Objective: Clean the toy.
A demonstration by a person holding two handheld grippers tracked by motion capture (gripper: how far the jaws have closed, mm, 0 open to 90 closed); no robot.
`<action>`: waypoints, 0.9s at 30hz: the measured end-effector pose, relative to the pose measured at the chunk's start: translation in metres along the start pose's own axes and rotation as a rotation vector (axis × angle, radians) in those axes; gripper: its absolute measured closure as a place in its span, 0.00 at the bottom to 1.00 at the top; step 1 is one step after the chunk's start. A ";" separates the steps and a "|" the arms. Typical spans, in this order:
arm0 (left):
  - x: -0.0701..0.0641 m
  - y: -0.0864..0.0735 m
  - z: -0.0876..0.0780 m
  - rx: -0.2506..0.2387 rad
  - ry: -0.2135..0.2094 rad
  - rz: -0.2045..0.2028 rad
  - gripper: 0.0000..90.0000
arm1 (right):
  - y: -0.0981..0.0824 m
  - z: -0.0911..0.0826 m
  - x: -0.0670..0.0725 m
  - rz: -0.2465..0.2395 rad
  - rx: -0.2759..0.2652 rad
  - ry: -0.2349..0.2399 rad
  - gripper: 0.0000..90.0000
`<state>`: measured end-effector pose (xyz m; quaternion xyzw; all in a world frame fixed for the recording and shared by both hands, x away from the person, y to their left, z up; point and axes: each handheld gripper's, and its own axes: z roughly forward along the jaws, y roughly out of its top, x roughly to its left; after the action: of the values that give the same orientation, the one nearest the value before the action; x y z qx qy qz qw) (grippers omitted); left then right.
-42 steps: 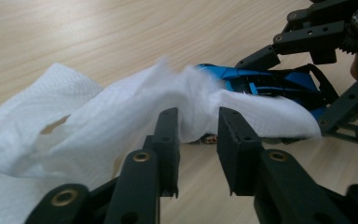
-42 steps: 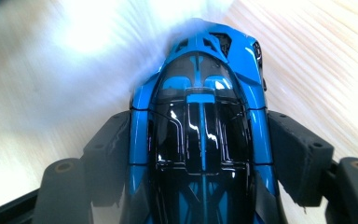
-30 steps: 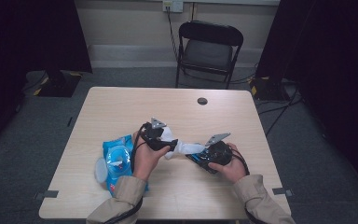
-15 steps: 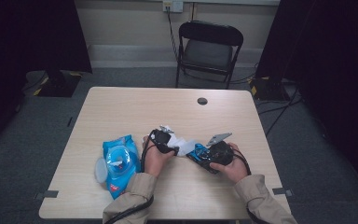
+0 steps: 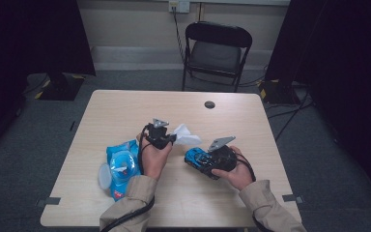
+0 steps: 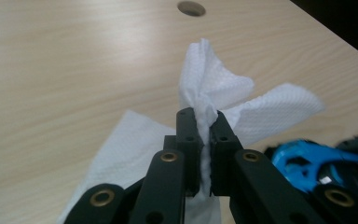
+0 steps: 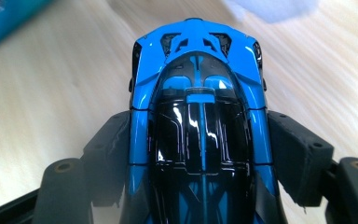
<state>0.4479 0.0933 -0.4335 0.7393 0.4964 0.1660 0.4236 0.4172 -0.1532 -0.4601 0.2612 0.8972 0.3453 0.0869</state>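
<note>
High view: left gripper (image 5: 170,137) pinches a white wipe (image 5: 186,134) above the table (image 5: 125,106), its jaws having just closed on it; right gripper (image 5: 204,159) holds a blue toy car (image 5: 197,157) low over the table; blue wipes pack (image 5: 120,166) lies near the left hand. Left gripper view: jaws clenched on bunched wipe (image 6: 214,100), car (image 6: 307,158) at lower right. Right gripper view: jaws clamped on both sides of the car (image 7: 198,126).

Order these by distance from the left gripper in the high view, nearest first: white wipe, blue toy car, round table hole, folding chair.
1. white wipe, pinched by the left gripper
2. blue toy car, to its right
3. round table hole, far side
4. folding chair, beyond the table
</note>
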 end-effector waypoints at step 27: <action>-0.022 -0.027 -0.003 0.142 -0.363 -0.007 0.96 | 0.016 0.006 -0.012 0.036 -0.003 -0.088 0.32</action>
<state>0.4207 0.0796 -0.4494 0.7835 0.4249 -0.0072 0.4534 0.4358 -0.1462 -0.4544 0.2921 0.8871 0.3365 0.1205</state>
